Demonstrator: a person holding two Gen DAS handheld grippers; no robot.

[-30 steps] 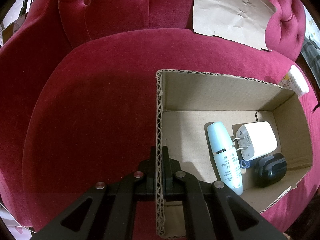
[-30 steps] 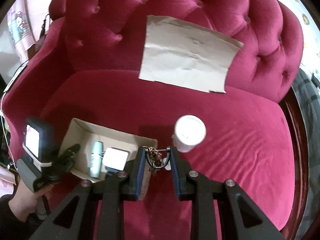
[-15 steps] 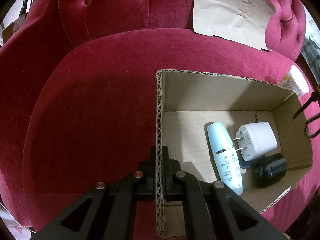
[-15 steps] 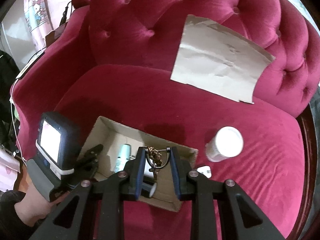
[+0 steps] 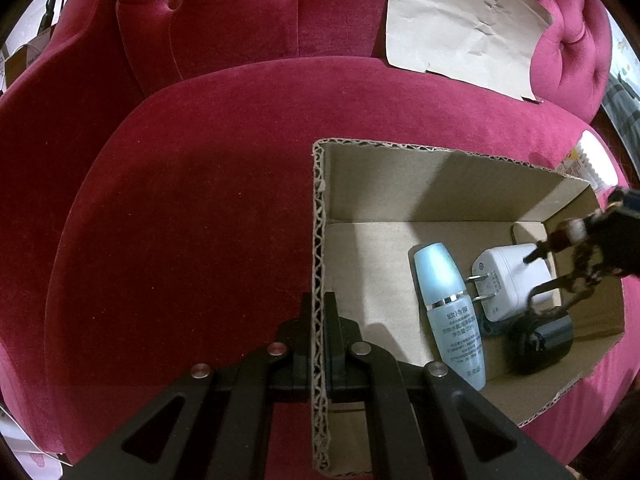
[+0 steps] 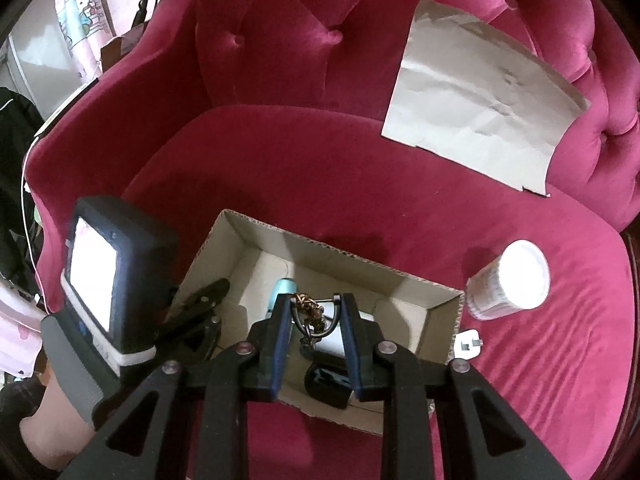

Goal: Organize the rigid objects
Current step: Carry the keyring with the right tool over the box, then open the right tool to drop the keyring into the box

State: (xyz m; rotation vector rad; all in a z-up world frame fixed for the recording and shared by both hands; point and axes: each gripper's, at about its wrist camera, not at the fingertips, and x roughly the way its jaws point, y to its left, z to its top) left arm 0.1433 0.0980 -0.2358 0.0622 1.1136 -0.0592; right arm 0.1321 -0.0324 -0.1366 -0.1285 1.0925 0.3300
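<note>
Left hand-held gripper (image 5: 319, 312) astride box wall (image 5: 319, 240)

Tufted crimson velvet sofa (image 6: 360, 184)

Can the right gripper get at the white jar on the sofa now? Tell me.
Probably not yet: the right gripper is shut on a metal clasp over the cardboard box. The white jar itself stands unobstructed beside it.

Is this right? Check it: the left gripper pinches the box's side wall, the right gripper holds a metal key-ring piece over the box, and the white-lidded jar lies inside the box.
One thing is wrong: the white-lidded jar stands on the red sofa outside the cardboard box, as the right wrist view shows. The left gripper does pinch the wall, and the right gripper holds the metal key-ring piece over it.
</note>
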